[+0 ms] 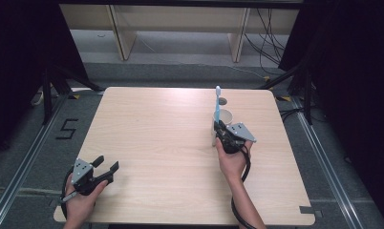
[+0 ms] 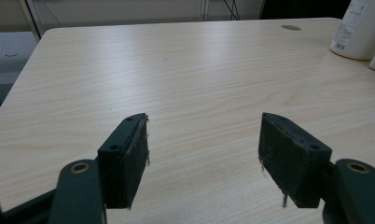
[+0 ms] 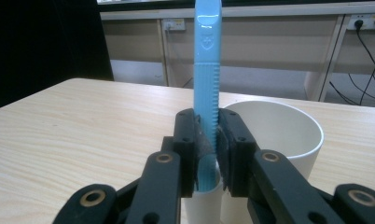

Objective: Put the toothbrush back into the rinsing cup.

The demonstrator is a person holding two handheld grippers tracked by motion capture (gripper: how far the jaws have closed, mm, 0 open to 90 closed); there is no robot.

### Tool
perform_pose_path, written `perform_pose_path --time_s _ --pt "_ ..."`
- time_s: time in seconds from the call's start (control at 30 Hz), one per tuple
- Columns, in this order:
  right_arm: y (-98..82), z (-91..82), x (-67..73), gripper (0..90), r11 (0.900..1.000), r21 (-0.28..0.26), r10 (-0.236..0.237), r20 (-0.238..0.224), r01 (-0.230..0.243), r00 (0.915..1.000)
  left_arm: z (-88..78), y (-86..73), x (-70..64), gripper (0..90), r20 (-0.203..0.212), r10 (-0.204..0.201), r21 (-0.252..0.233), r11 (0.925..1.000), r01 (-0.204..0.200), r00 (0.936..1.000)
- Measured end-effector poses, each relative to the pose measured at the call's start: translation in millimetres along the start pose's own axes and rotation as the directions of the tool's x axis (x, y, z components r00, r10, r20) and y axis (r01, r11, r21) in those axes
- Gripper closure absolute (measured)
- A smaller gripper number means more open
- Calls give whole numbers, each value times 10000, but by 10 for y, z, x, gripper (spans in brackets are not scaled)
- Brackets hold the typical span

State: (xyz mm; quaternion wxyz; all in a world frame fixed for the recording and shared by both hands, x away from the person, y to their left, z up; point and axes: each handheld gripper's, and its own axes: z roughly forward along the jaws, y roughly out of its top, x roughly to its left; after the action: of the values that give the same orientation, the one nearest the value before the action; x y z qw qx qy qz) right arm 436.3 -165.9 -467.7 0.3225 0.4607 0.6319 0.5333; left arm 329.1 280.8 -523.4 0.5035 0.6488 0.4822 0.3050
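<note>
A light blue toothbrush stands upright over the right half of the table, bristle end up. My right gripper is shut on its handle. In the right gripper view the pads of my right gripper press the ribbed handle of the toothbrush from both sides. Its lower end reaches into a small white tube. A wider white cup stands just behind and to the right, also seen as the cup. My left gripper rests open near the table's front left corner, and my left gripper has nothing between its jaws.
The wooden table has a round cable hole behind the cup. A white labelled container shows at the far right of the left gripper view. Dark stands and cables flank the table.
</note>
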Motion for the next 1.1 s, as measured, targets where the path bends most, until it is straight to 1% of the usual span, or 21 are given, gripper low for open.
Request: perform_pose_path --time_s 0.07,0.13,0.2,0.3,0.33,0.37,0.43,0.47,0.53,0.6,0.63,0.7,0.77,0.8,0.87,0.9,0.93,0.97,1.03,1.07,1.1 --pt "-5 2 -4 788 10000 8 -83 21 83 10000 5 -2 1 327 26 -11 -58 10000 11 10000" --pt "-12 3 3 787 10000 -2 -6 59 6 10000 5 -2 1 327 28 -12 -58 10000 12 10000" --pt "-10 3 -8 786 9999 50 -98 -15 98 10000 3 -2 1 327 16 -17 -47 10000 17 10000" --pt "-14 -5 2 786 9999 92 59 -3 -59 10000 -4 1 -3 327 -18 4 41 10000 -4 10000" --pt "-15 -6 1 786 9999 93 70 -14 -70 10000 4 -2 -3 327 14 -14 -52 10000 14 10000" --pt "-15 0 -17 785 9999 0 -170 13 170 9999 5 -3 -3 327 24 -10 -66 10000 10 10000" --pt "-18 -5 -14 784 9999 46 -119 64 119 9999 5 -3 -3 327 17 -11 -60 10000 11 10000" --pt "-20 -8 -18 783 9998 23 -185 101 185 9998 4 -2 -3 327 15 -14 -48 10000 14 10000" --pt "-22 -7 -15 777 10000 80 -23 -12 23 10000 -5 2 -4 327 -26 -12 66 10000 12 10000" --pt "-21 -10 -17 764 10000 65 67 -22 -67 10000 -6 2 -5 327 -37 -7 76 10000 7 10000" --pt "-19 -8 -22 758 10000 29 -18 -46 18 10000 -3 1 -4 327 -22 -11 46 10000 11 10000" --pt "-14 -30 -18 748 10000 59 22 67 -23 10000 5 -3 -2 327 18 -9 -56 10000 9 10000" --pt "-11 -40 -13 736 9999 67 78 10 -78 10000 -5 2 -4 327 -28 -5 57 10000 5 10000" --pt "-5 -46 -26 727 9999 25 -117 -35 118 9999 -3 1 -4 327 -22 -6 42 10000 6 10000" --pt "-2 -60 -21 703 10000 88 -43 -82 44 10000 1 -1 -3 327 -11 -5 -8 10000 5 10000" --pt "2 -75 -23 692 9999 97 -108 -63 109 9999 6 -3 -3 327 14 -20 -57 10000 20 10000" --pt "6 -79 -27 678 9999 45 -149 -103 149 9998 -4 2 -6 327 -38 -1 66 10000 2 10000" --pt "11 -91 -29 661 9998 45 -193 -157 194 9997 -3 2 -6 327 -38 -4 63 10000 4 10000" --pt "13 -107 -28 639 9999 102 -82 -178 84 9998 -2 2 -7 327 -41 12 70 10000 -11 10000" --pt "15 -117 -32 625 9997 171 -148 -148 150 9998 -2 2 -9 328 -43 16 73 10000 -16 10000" --pt "12 -115 -32 619 9997 212 -132 -225 137 9997 -2 2 -9 328 -42 25 78 10000 -24 10000"
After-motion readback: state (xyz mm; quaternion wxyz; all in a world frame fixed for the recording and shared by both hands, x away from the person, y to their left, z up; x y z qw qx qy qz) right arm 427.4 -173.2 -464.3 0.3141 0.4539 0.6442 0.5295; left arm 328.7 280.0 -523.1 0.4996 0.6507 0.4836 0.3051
